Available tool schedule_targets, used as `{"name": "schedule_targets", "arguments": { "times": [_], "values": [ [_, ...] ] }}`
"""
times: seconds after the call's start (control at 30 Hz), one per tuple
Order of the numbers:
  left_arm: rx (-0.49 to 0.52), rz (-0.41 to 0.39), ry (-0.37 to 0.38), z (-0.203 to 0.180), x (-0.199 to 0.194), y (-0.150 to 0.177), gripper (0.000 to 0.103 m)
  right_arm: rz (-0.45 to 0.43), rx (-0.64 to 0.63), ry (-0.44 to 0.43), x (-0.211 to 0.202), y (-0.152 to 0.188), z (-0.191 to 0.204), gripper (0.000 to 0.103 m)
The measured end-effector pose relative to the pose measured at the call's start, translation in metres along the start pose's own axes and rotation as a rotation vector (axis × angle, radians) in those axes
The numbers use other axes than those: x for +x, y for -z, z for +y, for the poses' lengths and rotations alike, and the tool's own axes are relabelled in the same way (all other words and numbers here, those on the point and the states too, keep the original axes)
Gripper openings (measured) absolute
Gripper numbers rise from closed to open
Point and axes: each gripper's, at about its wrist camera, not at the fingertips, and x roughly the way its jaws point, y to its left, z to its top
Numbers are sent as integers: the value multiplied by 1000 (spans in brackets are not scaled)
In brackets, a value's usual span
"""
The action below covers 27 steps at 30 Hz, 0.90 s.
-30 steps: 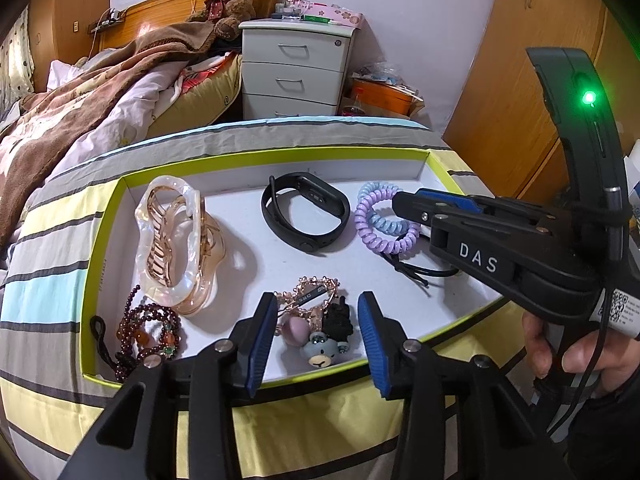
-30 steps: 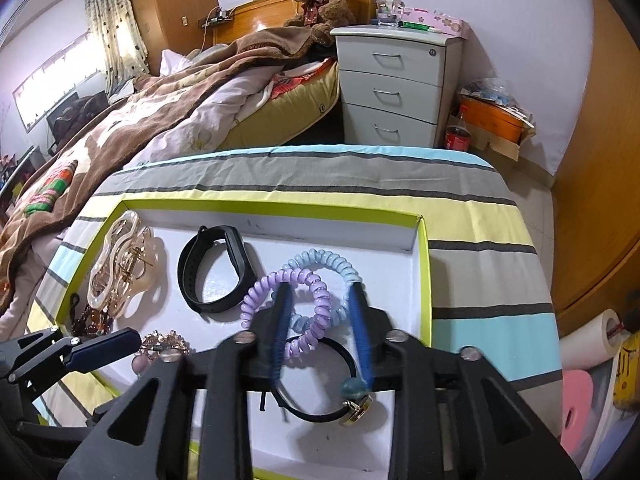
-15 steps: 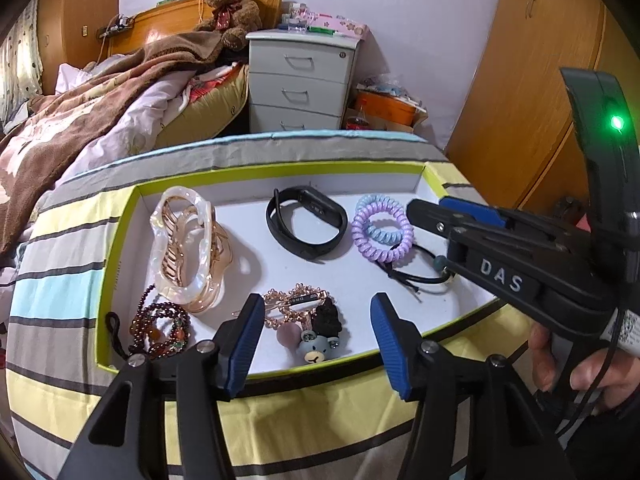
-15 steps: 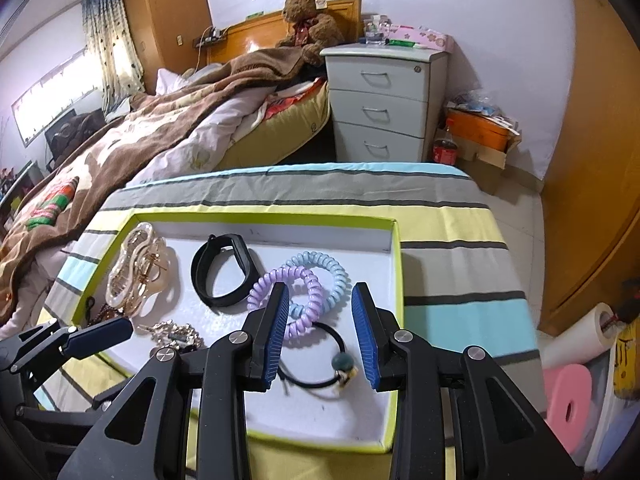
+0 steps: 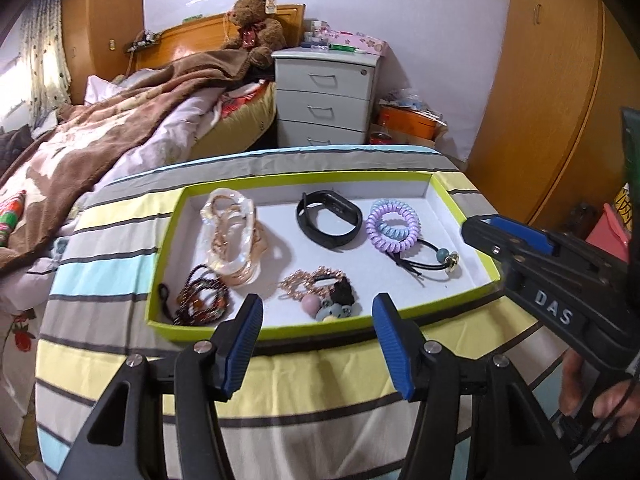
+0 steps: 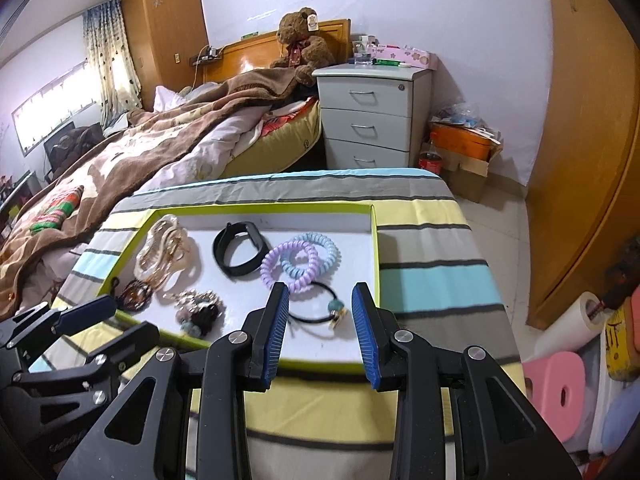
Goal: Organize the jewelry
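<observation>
1. Both tools hang above the near edge of the shallow green-rimmed cardboard tray, which sits on a striped cloth-covered table. The left gripper is released, nothing between its blue pads; the right gripper also stands parted and empty.
2. Likely snag: the rose-gold chain bracelet lies tangled with the small pastel bear charms at the tray's near edge. A pinch there could, I judge, lift the whole cluster or drag it over the low rim.
3. The black elastic hair tie with a bead and gold disc touches the lilac coiled hair tie; pulling one may shift the other.
4. The tray is light card; a hard push on its near wall could slide it across the cloth.
5. Tray contents, left to right: a pearly translucent hair claw at far left, dark red beaded bracelets near left, a black fitness band far centre, the lilac tie overlapping a pale blue coiled tie at far right.
6. Everything already lies inside the tray; nothing is loose on the cloth.
</observation>
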Motion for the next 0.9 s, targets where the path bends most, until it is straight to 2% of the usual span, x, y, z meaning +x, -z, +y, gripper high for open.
{"name": "schedule_targets", "arguments": {
  "times": [0.27, 0.67, 0.9],
  "values": [
    [-17, -54, -84, 2, -25, 14, 59, -33, 12, -10, -30, 17, 9, 34],
    [-23, -98, -117, 4, -51, 34, 59, -62, -5, -6, -58, 45, 29, 34],
    [-52, -110, -106, 7, -58, 41, 59, -80, -9, -3, -68, 51, 32, 34]
  ]
}}
